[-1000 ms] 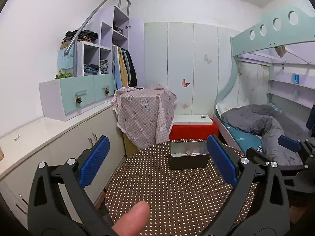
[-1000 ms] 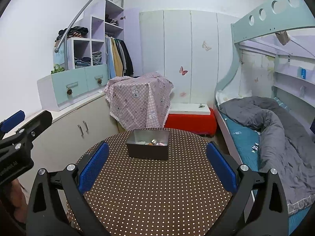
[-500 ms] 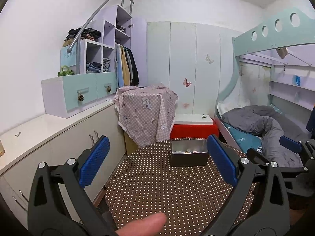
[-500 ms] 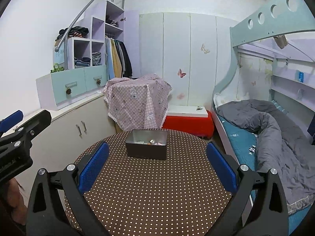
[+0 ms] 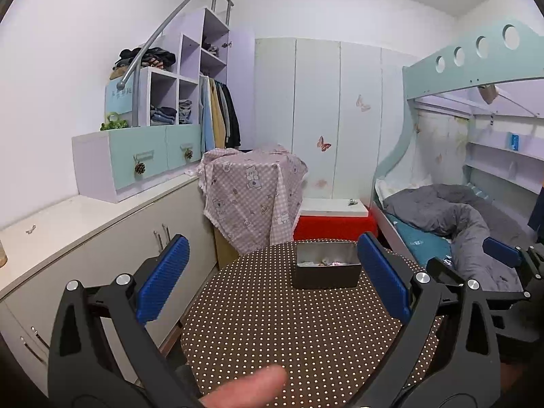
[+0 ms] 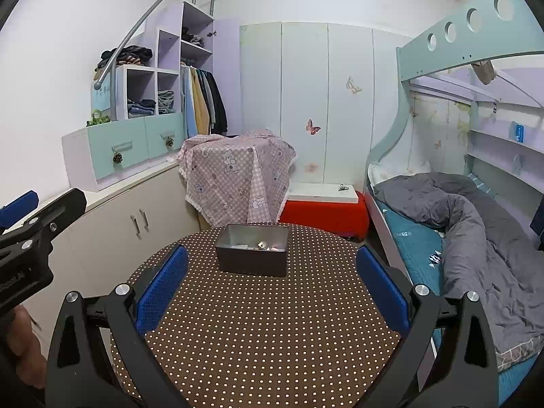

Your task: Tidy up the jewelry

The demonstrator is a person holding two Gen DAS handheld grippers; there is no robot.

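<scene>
A dark metal box [image 6: 252,253] with small jewelry pieces inside stands at the far side of a round table with a brown white-dotted cloth [image 6: 258,323]. It also shows in the left wrist view [image 5: 326,269]. My left gripper [image 5: 272,285] is open and empty, held above the table's near left part. My right gripper [image 6: 268,289] is open and empty, above the table's near edge, with the box ahead between its blue fingers. The right gripper shows at the right edge of the left wrist view [image 5: 503,272], the left one at the left edge of the right wrist view [image 6: 30,231].
White cabinets [image 6: 142,210] run along the left wall. A cloth-covered stand [image 6: 238,176] and a red box with a white top [image 6: 323,207] stand behind the table. A bunk bed with a grey quilt [image 6: 476,224] is on the right.
Both grippers have risen a little and tilted up, so the box sits lower and farther in both views. The jaws stay open and empty.
</scene>
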